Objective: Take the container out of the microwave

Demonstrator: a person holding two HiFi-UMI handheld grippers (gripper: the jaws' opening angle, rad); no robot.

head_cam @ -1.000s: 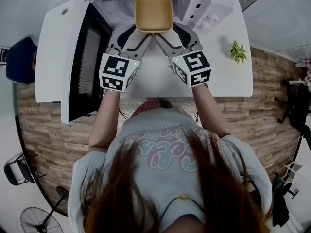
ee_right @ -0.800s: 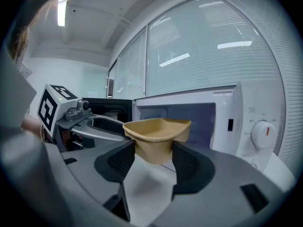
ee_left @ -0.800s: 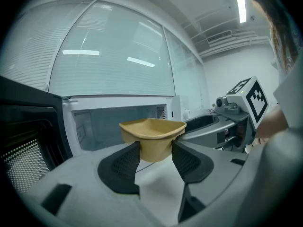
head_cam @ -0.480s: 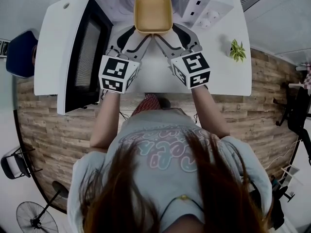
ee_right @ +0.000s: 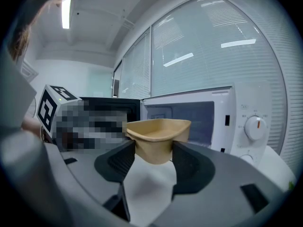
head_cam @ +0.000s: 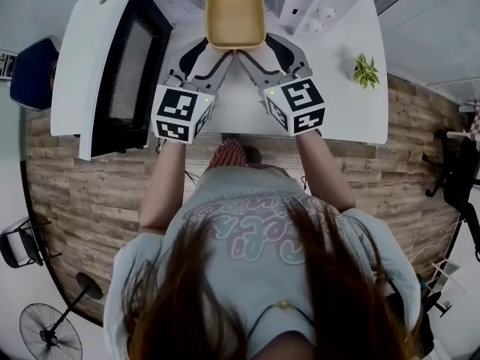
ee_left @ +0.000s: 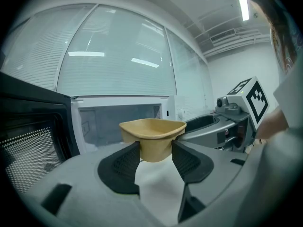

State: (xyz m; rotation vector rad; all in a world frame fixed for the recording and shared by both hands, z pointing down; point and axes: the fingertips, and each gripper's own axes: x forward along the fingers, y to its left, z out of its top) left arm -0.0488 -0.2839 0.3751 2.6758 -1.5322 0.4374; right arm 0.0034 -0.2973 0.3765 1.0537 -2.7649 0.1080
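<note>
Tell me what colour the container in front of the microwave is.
The container is a plain yellowish tan with no pattern; the head view shows it best.

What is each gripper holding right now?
Left gripper: closed on the yellow container.
Right gripper: closed on the same container.

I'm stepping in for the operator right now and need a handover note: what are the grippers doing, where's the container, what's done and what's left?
Left gripper: shut on the near left corner of the tan, rounded-square container.
Right gripper: shut on its near right corner.
Container: empty, held level above the white table, just in front of the white microwave. The microwave's black-windowed door stands open at left.
Done: container gripped and brought to the cavity's mouth.
Left: draw it fully clear and set it on the table.
</note>
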